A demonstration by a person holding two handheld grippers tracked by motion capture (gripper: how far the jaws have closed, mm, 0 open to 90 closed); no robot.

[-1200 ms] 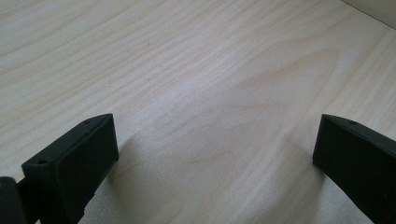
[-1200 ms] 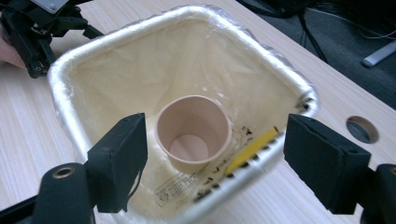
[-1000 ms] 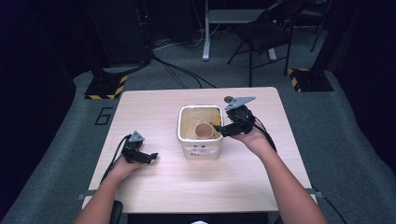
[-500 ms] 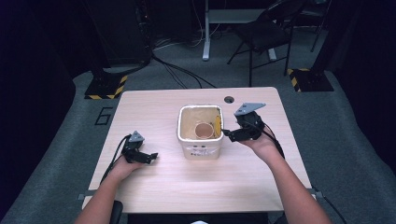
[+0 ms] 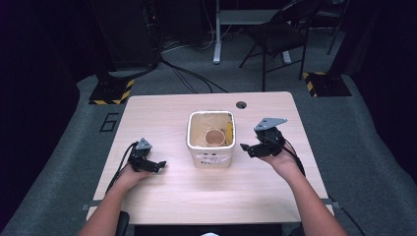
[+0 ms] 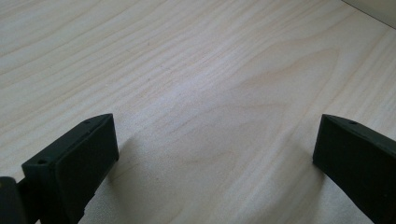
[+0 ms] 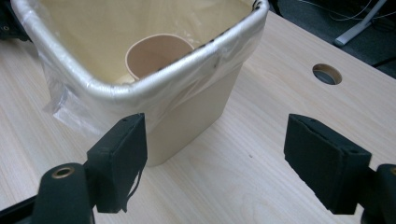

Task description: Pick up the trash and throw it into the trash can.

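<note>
**Paper cup's in the bin, now we're backing off**

Paper cup (image 5: 214, 137) sits down inside the white bin (image 5: 210, 160), which stands around the middle of the wooden table (image 5: 162, 110). From our right gripper view the cup (image 7: 159, 55) is upright on the bottom, mouth up, with something yellow tucked next to it that we can't make out. The bin has a clear plastic liner (image 7: 63, 105) folded over its rim.

Our right gripper (image 5: 248, 149) hangs just beside the bin's right wall, jaws apart with nothing between them, so it's let go. Our left gripper (image 5: 158, 166) rests on the table well to the left of the bin, jaws spread wide over bare wood, also empty.

So as we read it, the drop-in step looks done and we're in the pull-away part. What's next is a guess: either park the right hand clear of the bin, or go for another item if one turns up, though the tabletop shows nothing else besides the cable hole (image 5: 241, 104). Main thing is not to bump that bin wall or snag the liner, since the near jaw sits pretty close to it.
</note>
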